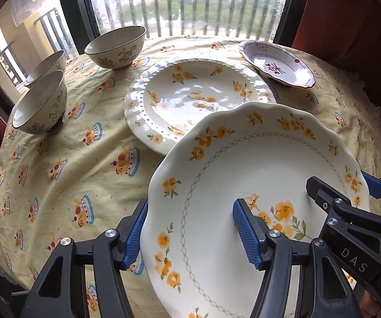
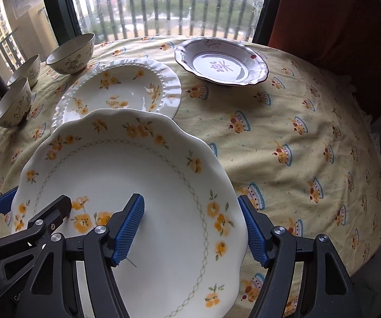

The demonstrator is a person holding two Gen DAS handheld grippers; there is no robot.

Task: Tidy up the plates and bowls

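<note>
Three round bowls with leaf drawings are seen at the left, by the window. Next comes a shiny bumpy-edged plate, partly covered by the wavy flowered plate. That plate is held above the soft yellow tablecloth, with its left edge clamped by the left gripper and its right edge by the right gripper. A purple-rimmed dish is set far right.

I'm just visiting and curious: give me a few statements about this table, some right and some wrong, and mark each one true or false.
1. Both grippers, left and right, hold the scalloped plate by opposite edges. True.
2. Five bowls stand near the window. False: three bowls do.
3. The purple-rimmed dish is stacked on the beaded plate. False: it sits apart on the tablecloth.
4. The bowls are empty. True.
</note>
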